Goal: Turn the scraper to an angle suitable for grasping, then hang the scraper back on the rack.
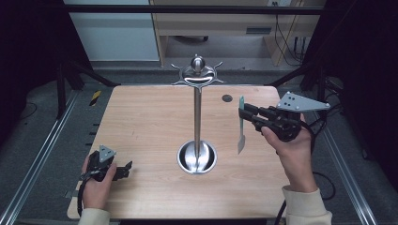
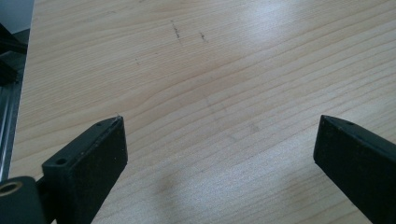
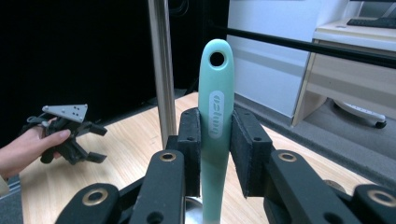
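A: Utensil is hanging upright right of the stand, above the counter, mint handle with hang hole up, pale blade pointing down, long axis vertical.

B: Handling?

A: Looking light and stiff; smooth handle may be slipping. Right tongs are clamping mid-handle, leaving the hole free.

B: Left tongs?

A: Left tongs are sitting wide apart, holding nothing, at the near left.
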Action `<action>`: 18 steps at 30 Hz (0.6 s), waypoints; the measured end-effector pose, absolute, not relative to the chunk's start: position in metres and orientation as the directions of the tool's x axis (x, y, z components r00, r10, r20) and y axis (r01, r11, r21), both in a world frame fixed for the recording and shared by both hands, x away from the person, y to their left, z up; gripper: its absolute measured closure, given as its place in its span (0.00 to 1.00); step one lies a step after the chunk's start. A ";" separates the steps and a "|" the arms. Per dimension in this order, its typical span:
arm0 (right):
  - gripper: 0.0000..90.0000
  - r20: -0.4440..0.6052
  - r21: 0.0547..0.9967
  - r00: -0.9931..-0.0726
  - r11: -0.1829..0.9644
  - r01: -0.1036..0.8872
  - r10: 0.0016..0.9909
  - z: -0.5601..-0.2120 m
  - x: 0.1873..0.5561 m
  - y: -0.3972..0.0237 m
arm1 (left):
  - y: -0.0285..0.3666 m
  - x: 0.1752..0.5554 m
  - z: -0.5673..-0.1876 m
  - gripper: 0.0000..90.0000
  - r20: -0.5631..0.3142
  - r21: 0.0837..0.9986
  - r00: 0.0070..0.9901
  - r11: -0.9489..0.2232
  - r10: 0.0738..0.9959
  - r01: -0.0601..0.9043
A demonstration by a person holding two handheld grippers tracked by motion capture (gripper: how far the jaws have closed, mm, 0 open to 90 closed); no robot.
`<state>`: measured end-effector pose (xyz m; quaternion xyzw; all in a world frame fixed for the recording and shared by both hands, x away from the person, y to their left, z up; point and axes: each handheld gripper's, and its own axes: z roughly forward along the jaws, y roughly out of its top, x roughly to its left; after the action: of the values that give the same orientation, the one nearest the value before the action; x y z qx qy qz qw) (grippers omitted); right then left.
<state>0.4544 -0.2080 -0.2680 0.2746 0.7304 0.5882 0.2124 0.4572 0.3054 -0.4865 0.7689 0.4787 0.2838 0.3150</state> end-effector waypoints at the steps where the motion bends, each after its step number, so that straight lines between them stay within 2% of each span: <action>1: 0.83 0.017 0.977 -0.759 0.150 0.150 0.651 -0.267 0.454 -0.208 | 0.305 0.457 -0.487 0.03 0.134 0.755 0.381 -0.343 0.915 0.558; 18: 0.83 -0.001 0.990 -0.760 0.109 0.093 0.650 -0.254 0.442 -0.203 | 0.307 0.457 -0.485 0.03 0.134 0.761 0.375 -0.338 0.917 0.554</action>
<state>0.4419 -0.2032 -0.2536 0.2616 0.7094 0.6139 0.2268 0.4574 0.3068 -0.4852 0.7663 0.4801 0.2859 0.3171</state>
